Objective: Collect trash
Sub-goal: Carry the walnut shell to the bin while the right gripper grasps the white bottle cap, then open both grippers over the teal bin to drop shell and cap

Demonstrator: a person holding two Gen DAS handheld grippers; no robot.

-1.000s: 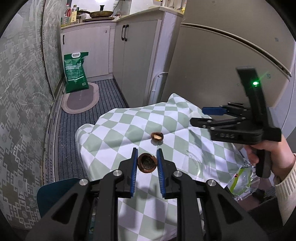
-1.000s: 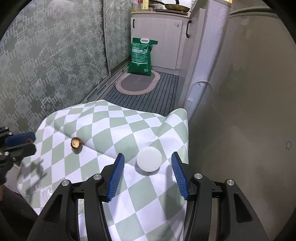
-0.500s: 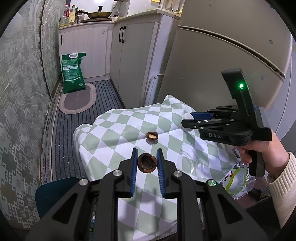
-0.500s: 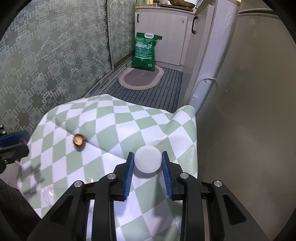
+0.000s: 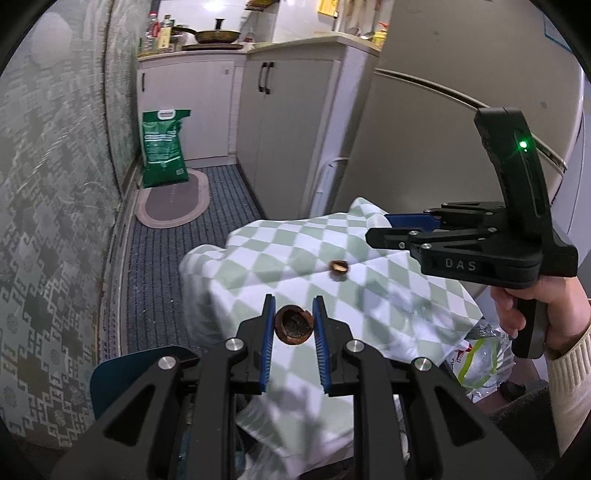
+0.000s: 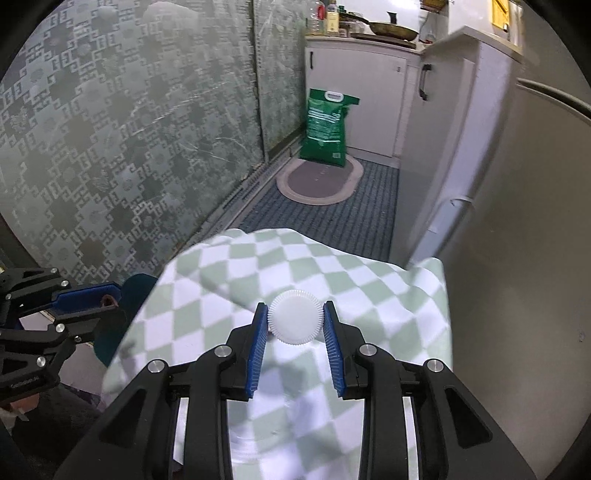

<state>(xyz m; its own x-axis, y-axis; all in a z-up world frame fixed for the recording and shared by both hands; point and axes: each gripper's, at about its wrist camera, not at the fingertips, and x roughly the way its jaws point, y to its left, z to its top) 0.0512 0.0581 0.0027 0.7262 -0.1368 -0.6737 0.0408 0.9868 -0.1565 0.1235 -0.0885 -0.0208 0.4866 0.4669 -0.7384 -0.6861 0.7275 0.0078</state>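
Left claw (image 5: 293, 326) pinches a nutshell (image 5: 293, 325), right claw (image 6: 294, 323) a ribbed cap (image 6: 294, 322); either could slip out if tilted.

A narrow home kitchen: at twelve o'clock a frying pan (image 5: 217, 35) sits on the counter over white cabinets (image 5: 284, 122), a green rice sack (image 5: 163, 147) leans below, and a fridge (image 5: 436, 122) stands at two o'clock.
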